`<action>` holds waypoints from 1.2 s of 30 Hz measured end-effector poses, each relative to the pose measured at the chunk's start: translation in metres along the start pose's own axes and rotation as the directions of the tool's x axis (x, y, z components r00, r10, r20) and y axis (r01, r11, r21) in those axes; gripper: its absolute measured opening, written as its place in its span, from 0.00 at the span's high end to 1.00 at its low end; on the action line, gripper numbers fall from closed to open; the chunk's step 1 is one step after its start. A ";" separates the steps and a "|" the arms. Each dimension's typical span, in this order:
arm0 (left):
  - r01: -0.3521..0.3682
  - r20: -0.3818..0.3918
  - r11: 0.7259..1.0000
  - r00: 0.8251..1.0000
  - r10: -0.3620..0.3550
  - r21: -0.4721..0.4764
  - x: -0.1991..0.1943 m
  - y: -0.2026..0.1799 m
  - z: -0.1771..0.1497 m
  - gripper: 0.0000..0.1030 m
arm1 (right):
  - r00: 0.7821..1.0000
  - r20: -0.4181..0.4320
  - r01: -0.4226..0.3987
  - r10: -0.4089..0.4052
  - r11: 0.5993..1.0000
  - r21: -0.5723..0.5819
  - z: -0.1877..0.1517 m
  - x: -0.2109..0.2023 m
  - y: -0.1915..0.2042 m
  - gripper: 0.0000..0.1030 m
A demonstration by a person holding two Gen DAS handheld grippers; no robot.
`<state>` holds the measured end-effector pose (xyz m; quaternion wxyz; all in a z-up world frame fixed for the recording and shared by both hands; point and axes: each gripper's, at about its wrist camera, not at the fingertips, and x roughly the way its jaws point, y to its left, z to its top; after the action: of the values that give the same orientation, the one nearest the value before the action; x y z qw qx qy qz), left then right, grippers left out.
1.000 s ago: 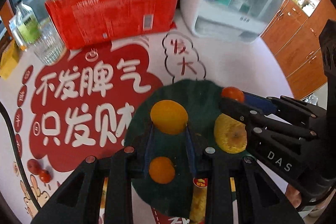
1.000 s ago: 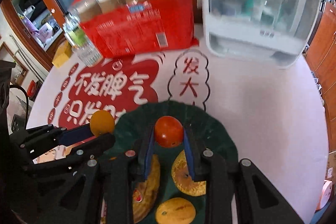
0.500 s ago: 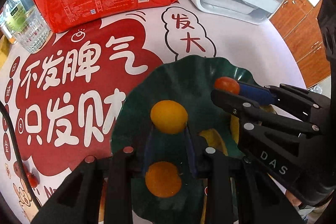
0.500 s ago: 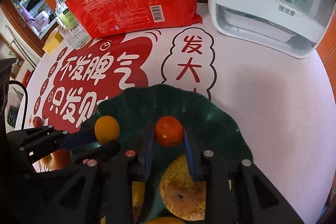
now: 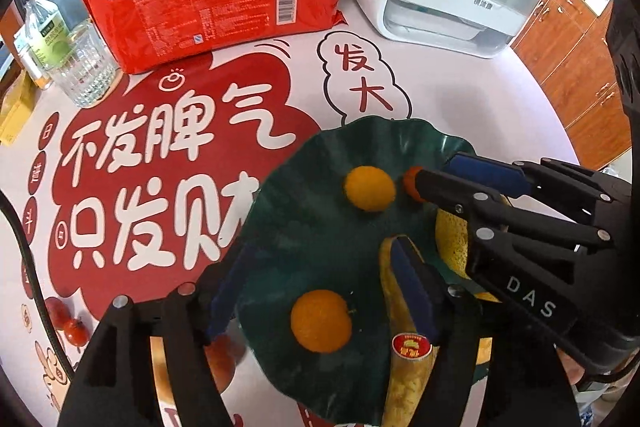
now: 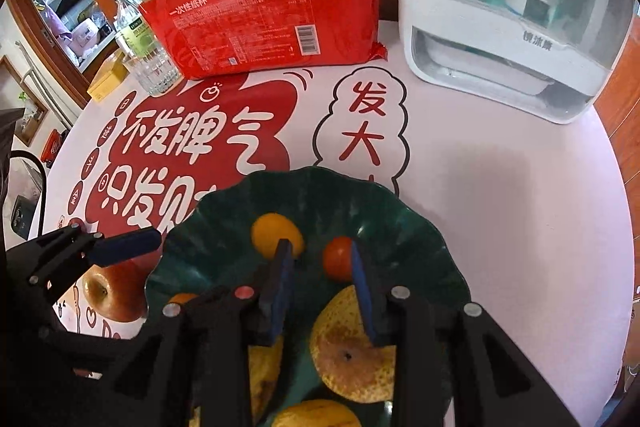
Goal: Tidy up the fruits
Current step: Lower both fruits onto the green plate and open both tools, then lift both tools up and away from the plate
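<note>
The left gripper (image 5: pixel 320 291) jaws are opening, its orange (image 5: pixel 370 188) released onto the green plate (image 5: pixel 304 187); the right gripper (image 6: pixel 320 291), jaws nearly pressed together beside the tomato (image 6: pixel 337 263), should release next.

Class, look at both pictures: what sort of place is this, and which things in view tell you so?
Probably a home dining or kitchen area: a round table with a printed tablecloth, a green fruit plate, wooden cabinets, and a white countertop appliance beside a red pack of paper cups.
</note>
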<state>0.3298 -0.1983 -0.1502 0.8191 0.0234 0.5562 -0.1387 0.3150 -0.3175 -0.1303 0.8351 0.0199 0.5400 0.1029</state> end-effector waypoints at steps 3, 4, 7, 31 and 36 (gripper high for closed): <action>-0.005 0.014 1.000 1.000 0.005 -0.005 -0.009 0.001 -0.002 0.29 | 1.000 0.012 0.008 -0.008 1.000 0.001 -0.001 -0.007 0.002 0.71; -0.006 0.018 1.000 1.000 0.006 -0.007 -0.012 0.002 -0.003 0.29 | 1.000 0.016 0.007 -0.007 1.000 0.002 -0.002 -0.011 0.003 0.71; -0.002 0.028 1.000 1.000 0.003 -0.018 -0.021 0.005 -0.006 0.28 | 1.000 0.029 0.009 -0.009 1.000 0.003 -0.004 -0.021 0.007 0.71; 0.046 0.140 0.998 0.989 -0.039 -0.041 -0.122 0.033 -0.077 0.16 | 0.991 0.127 0.024 -0.034 0.997 0.073 -0.063 -0.110 0.051 0.71; 0.061 0.175 0.997 0.983 -0.054 -0.037 -0.158 0.051 -0.100 0.16 | 0.985 0.168 0.021 -0.036 0.995 0.094 -0.079 -0.140 0.076 0.71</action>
<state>0.1978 -0.0987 -0.0497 0.8604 -0.0221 0.4859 -0.1522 0.1765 -0.2762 -0.0267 0.8776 0.0593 0.4714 0.0638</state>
